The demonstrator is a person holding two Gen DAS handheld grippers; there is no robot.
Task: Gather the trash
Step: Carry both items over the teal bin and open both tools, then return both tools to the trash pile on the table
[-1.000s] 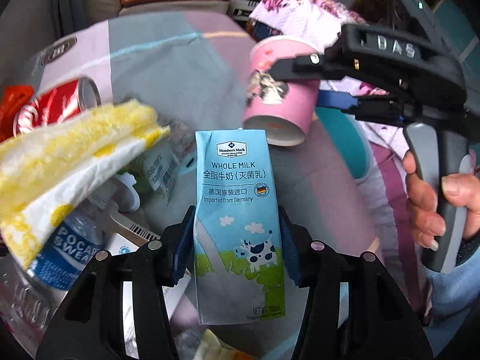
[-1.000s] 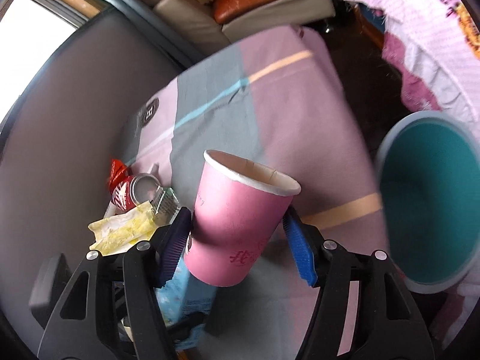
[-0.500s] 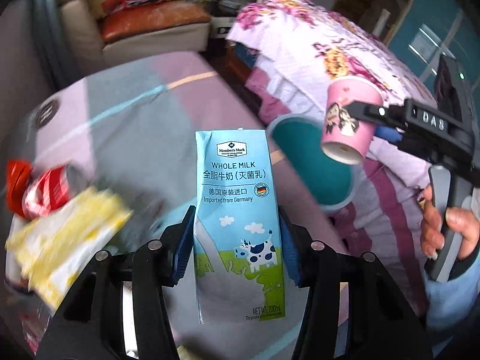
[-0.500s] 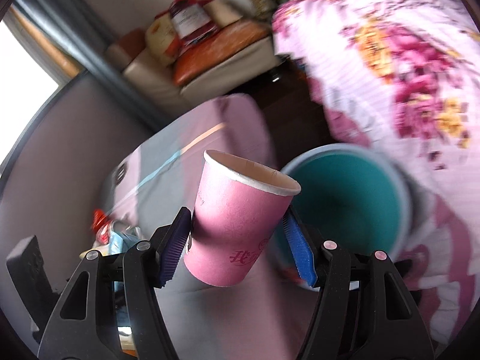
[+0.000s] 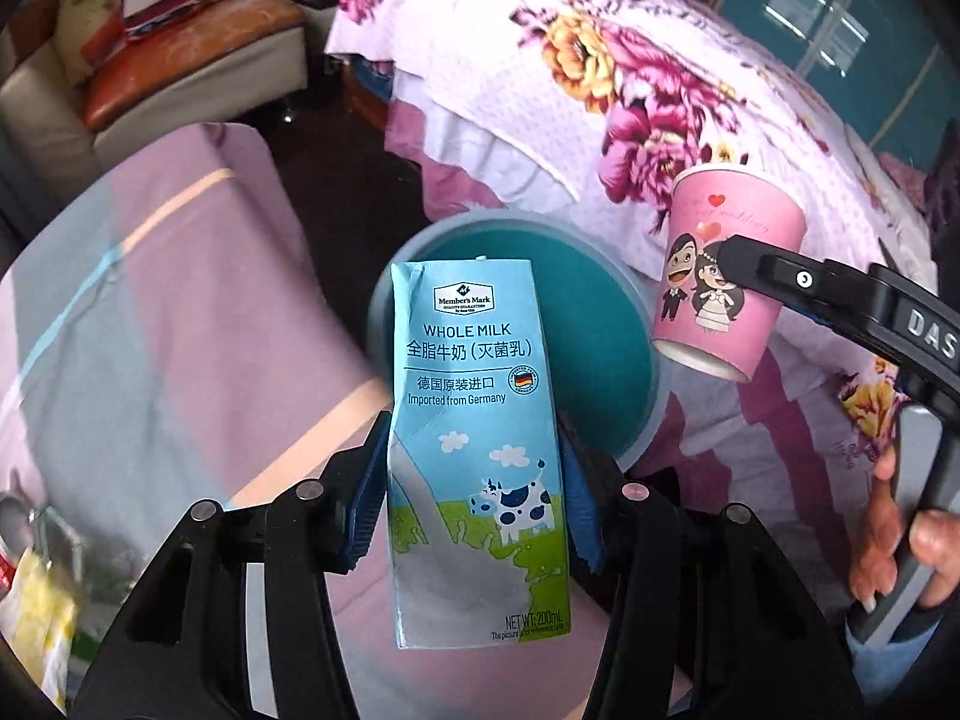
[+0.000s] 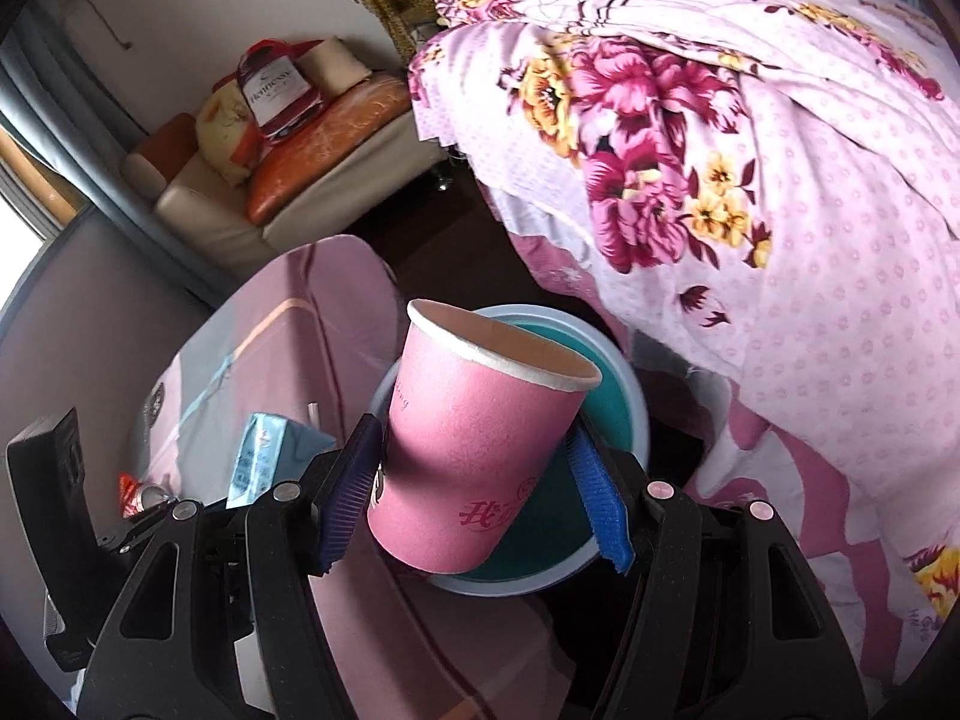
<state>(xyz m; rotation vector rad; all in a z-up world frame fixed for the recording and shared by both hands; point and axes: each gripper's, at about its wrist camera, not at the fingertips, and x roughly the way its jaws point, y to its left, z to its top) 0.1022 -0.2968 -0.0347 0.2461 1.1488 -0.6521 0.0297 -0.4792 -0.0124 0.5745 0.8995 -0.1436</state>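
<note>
Above teal bin: milk carton clamped in left tool, pink cup in right tool.

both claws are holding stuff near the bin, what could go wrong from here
The pink cup hangs near the teal bin's rim in the left wrist view, so if released now it may hit the edge and fall outside. The milk carton, held by the left claw, is also close, so it and the right claw could collide.

Left gripper and right gripper, jaws clamped, raised side by side.
</note>
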